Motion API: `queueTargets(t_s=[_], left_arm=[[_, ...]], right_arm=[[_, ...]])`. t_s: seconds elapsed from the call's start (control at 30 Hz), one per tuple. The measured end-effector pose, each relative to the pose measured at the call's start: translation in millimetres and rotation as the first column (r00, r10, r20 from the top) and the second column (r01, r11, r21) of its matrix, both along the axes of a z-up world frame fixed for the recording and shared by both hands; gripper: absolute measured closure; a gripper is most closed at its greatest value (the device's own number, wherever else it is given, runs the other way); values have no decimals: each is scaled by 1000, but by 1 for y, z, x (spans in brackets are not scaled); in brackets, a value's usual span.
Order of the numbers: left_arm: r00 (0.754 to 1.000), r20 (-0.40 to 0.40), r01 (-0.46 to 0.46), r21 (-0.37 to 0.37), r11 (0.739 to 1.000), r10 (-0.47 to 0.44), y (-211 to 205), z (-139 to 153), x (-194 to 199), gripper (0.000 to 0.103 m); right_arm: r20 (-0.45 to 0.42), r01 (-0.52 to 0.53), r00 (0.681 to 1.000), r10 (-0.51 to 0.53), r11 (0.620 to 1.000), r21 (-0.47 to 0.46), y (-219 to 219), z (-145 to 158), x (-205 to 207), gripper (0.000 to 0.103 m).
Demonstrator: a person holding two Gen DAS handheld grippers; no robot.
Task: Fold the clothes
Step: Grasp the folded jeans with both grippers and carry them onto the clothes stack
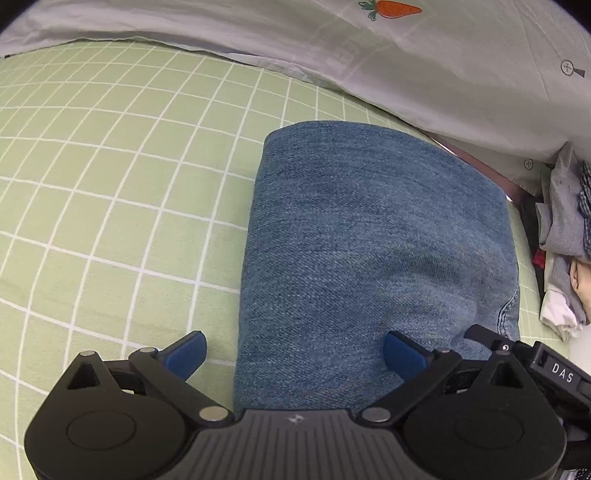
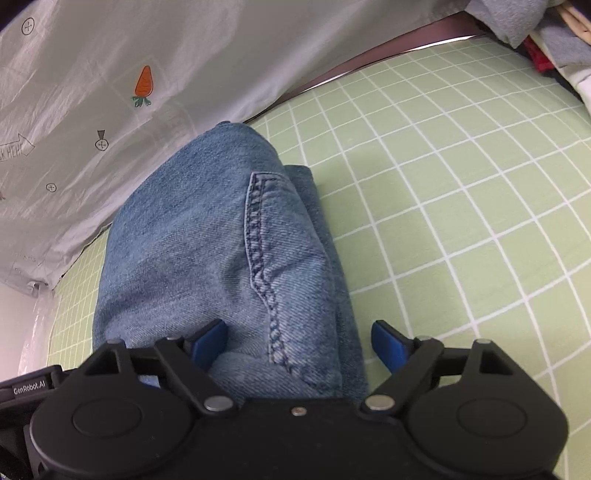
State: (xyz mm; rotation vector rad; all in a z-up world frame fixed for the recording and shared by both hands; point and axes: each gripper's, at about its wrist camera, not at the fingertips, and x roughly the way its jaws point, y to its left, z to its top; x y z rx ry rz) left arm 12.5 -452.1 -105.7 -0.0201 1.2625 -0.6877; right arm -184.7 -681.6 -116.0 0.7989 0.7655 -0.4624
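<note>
A pair of blue jeans (image 1: 369,240) lies folded into a thick rectangle on the green checked bedsheet (image 1: 110,184). My left gripper (image 1: 295,354) stands open over the near left edge of the jeans. One of its blue pads (image 1: 186,354) is over the sheet and the other rests above the denim. In the right wrist view the folded jeans (image 2: 184,251) show a stitched seam. My right gripper (image 2: 299,349) is open and straddles their near right edge, with nothing pinched between its pads.
A white cover with a carrot print (image 1: 391,9) hangs along the far side of the bed. A pile of grey and white clothes (image 1: 565,240) sits at the right edge. Open green sheet (image 2: 461,221) stretches to the right of the jeans.
</note>
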Motion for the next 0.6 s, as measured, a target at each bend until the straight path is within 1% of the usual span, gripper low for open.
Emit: queueTargets(t_s=[0.03, 0.1, 0.13, 0.2, 0.23, 0.27, 0.3, 0.33, 0.43, 0.53, 0.6], left_arm=[[1000, -12, -4, -11, 1000, 4, -1, -1, 2, 2], [998, -51, -25, -40, 999, 23, -1, -5, 7, 4], [998, -55, -22, -52, 998, 19, -1, -3, 7, 19], [999, -44, 1, -72, 997, -5, -2, 4, 4, 38], [999, -38, 13, -82, 997, -16, -3, 8, 2, 54], [999, -33, 25, -92, 995, -28, -4, 11, 1, 60], [999, -15, 40, -107, 993, -42, -3, 18, -3, 74], [998, 9, 57, -125, 991, -56, -1, 26, -8, 80], [995, 40, 98, -160, 982, -92, 6, 46, -26, 82], [989, 65, 141, -175, 974, -131, 16, 60, -45, 83], [985, 66, 169, -192, 967, -159, 27, 68, -58, 83]], right_arm=[[3, -4, 1000, 4, 1000, -1, 0, -1, 3, 12], [-3, -6, 1000, 6, 1000, -24, 2, -1, 8, 11], [-8, -7, 1000, 6, 999, -35, 4, -1, 11, 13], [-7, 2, 1000, -3, 999, -39, 7, 2, 11, 26], [-4, 8, 1000, -9, 999, -39, 9, 4, 10, 45], [2, 17, 1000, -17, 999, -44, 10, 8, 7, 57], [18, 22, 1000, -21, 998, -56, 13, 13, 3, 63], [41, 26, 999, -23, 998, -64, 17, 19, -3, 70], [109, 48, 993, -40, 996, -79, 32, 44, -21, 74], [114, 67, 992, -52, 989, -135, 54, 64, -43, 74], [127, 98, 989, -80, 986, -138, 67, 75, -61, 75]])
